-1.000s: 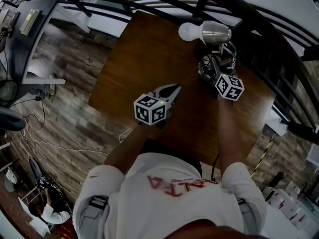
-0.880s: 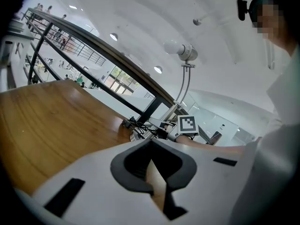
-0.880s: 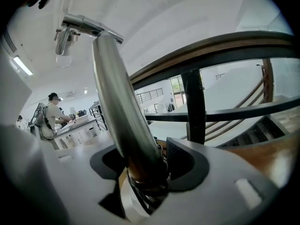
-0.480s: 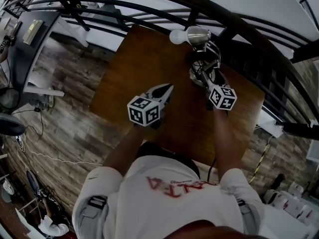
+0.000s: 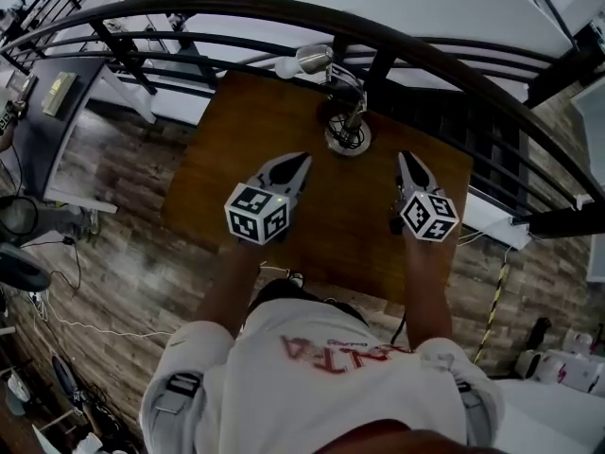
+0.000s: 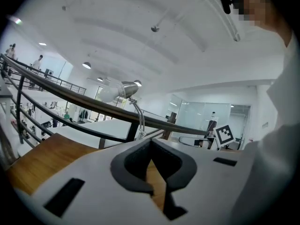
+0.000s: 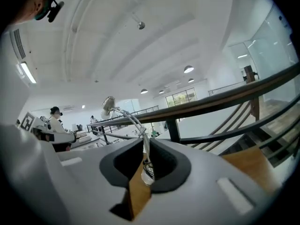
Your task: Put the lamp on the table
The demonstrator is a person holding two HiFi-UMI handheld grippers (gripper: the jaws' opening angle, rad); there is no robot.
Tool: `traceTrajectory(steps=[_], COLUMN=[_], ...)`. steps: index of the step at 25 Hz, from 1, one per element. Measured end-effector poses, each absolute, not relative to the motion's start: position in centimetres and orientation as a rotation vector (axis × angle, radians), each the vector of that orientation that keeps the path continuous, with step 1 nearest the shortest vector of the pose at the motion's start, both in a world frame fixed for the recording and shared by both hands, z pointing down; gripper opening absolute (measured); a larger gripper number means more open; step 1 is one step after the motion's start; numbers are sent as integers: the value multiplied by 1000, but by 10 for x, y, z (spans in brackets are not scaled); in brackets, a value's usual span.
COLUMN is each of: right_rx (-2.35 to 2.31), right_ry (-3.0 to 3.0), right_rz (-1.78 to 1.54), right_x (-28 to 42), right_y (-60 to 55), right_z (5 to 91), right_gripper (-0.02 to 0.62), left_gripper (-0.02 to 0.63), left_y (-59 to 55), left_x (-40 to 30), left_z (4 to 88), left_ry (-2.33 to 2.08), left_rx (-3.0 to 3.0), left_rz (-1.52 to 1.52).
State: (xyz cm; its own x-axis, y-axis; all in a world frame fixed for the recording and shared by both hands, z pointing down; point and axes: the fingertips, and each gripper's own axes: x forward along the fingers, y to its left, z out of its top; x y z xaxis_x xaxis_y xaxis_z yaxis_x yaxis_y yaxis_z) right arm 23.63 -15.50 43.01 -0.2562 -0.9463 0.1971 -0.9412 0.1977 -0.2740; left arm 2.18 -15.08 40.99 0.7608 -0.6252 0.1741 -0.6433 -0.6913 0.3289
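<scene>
lamp point(image 5: 346, 140) upright on bench point(image 5: 255, 130) | my left claw point(image 5: 302, 157) shut, empty | right claw point(image 5: 404, 157) closing on nothing | I judge lamp top-heavy, bulb point(image 5: 288, 66) fragile; grip stem near base

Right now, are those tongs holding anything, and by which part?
Nothing is held. The lamp stands alone on the table; left tongs shut empty, right tongs closing on nothing.

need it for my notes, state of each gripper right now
Left gripper: shut, empty.
Right gripper: jaws closing, nothing between them; the lamp stands apart from it on the table.
</scene>
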Motion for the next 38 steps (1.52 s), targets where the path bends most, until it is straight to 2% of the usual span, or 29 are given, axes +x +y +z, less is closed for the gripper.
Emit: traceTrajectory(steps=[2, 15, 21, 38], right_rx=[-1955, -1837, -1830, -1738], right_ry=[2392, 2403, 2399, 2448], right_rz=[-525, -294, -238, -254], right_x=[245, 254, 278, 256], right_y=[-135, 11, 62, 81], right_z=[415, 301, 287, 285], right_gripper=[2, 2, 2, 2], left_gripper=[9, 9, 9, 9], left_y=[-137, -25, 21, 41], left_x=[27, 53, 70, 56], left_z=[395, 291, 280, 272], left_ry=[-973, -981, -1012, -1047], left_rx=[2609, 2801, 2821, 2826], left_rz=[45, -63, -81, -85])
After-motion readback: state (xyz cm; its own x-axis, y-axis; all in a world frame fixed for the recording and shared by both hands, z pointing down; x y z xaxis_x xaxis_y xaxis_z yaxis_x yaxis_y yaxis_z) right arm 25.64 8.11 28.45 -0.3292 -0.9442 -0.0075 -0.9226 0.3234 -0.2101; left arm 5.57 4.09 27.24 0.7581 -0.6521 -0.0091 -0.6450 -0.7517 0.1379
